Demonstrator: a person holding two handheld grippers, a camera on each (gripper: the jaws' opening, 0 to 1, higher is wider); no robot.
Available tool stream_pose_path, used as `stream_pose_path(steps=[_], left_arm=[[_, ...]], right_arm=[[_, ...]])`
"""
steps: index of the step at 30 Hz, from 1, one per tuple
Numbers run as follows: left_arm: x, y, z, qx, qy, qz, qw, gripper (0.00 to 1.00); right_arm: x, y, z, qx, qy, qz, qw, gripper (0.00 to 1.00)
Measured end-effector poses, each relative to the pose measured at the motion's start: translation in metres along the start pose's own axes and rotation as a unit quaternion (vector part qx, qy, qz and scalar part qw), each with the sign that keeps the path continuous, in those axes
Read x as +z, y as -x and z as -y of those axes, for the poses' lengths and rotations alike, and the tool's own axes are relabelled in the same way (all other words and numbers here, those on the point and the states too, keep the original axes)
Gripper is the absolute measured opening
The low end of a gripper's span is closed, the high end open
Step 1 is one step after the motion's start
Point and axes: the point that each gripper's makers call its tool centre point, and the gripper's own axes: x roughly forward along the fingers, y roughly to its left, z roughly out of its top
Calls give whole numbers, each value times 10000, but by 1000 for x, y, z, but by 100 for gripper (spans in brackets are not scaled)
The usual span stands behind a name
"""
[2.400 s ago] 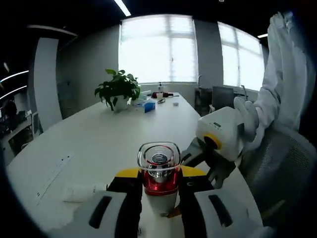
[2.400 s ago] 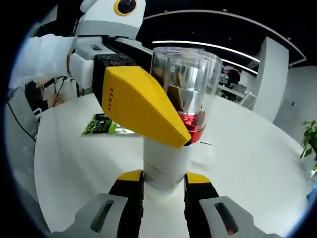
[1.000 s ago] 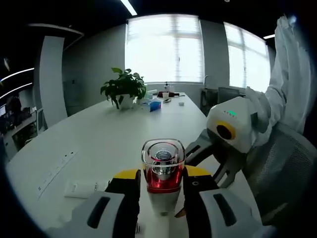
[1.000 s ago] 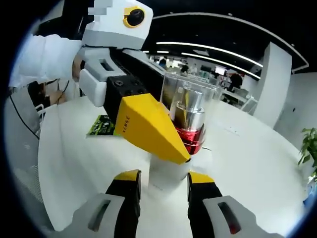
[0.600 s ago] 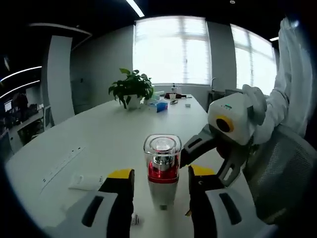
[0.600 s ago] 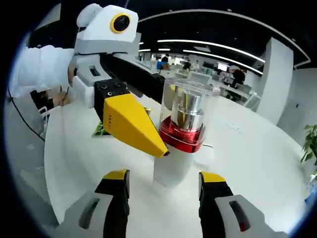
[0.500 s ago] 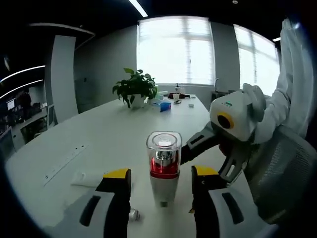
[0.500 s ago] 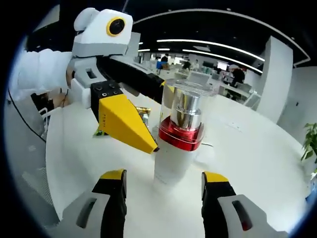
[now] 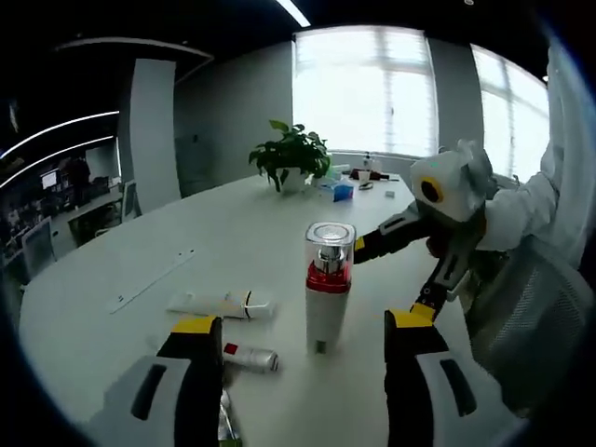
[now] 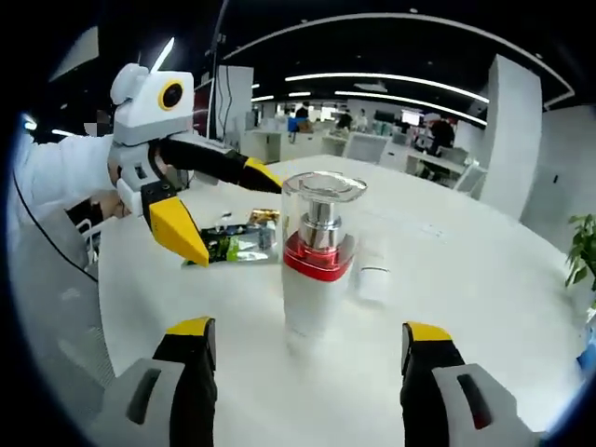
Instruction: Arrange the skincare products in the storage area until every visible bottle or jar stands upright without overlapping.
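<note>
1. On the white table (image 9: 140, 270) stands the pump bottle (image 9: 328, 284), upright, ahead of both grippers.
2. Left gripper (image 9: 303, 326): jaws spread wide, bottle untouched between them.
3. Right gripper (image 10: 310, 333): likewise parted, clear of the bottle.

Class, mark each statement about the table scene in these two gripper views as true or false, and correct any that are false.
1. The pump bottle with the red collar stands upright on the white table. True.
2. The left gripper is shut on the pump bottle. False: its jaws are open, apart from the bottle on either side.
3. A white tube lies flat on the table. True.
4. The small red-banded bottle stands upright. False: it lies on its side.
5. The right gripper is open, with the pump bottle ahead between its jaws. True.
6. A potted plant lies toppled beside the pump bottle. False: it stands upright farther down the table.
</note>
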Motion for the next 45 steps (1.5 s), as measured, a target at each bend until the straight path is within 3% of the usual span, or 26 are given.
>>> stream_pose_path(steps=[3, 8, 13, 20, 22, 29, 33, 38, 45], left_arm=[[-5, 9, 5, 41, 80, -97, 9999, 70], [-18, 26, -6, 236, 338, -204, 9989, 75], [-25, 39, -5, 315, 402, -346, 9981, 81], [-26, 61, -11, 606, 612, -295, 9958, 85], [-32, 68, -19, 708, 652, -327, 9948, 87], [-39, 90, -16, 857, 784, -373, 9925, 92], [-48, 103, -18, 1111, 632, -577, 9901, 92], [-45, 115, -18, 1274, 854, -397, 9874, 94], [-48, 127, -19, 1338, 830, -474, 9864, 98]], right_arm=[[0, 5, -1, 18, 8, -9, 10000, 81], [-3, 10, -6, 71, 25, -40, 10000, 86], [-3, 15, -8, 86, 91, -39, 9999, 90], [4, 24, -11, 110, 201, 79, 9997, 100], [6, 26, -13, 128, 186, 103, 9997, 99], [16, 35, -17, 76, 92, 267, 9996, 99], [17, 35, -16, 49, 99, 256, 9996, 100], [19, 36, -16, -26, 258, 266, 9993, 100], [18, 39, -16, -46, 267, 218, 9994, 100]])
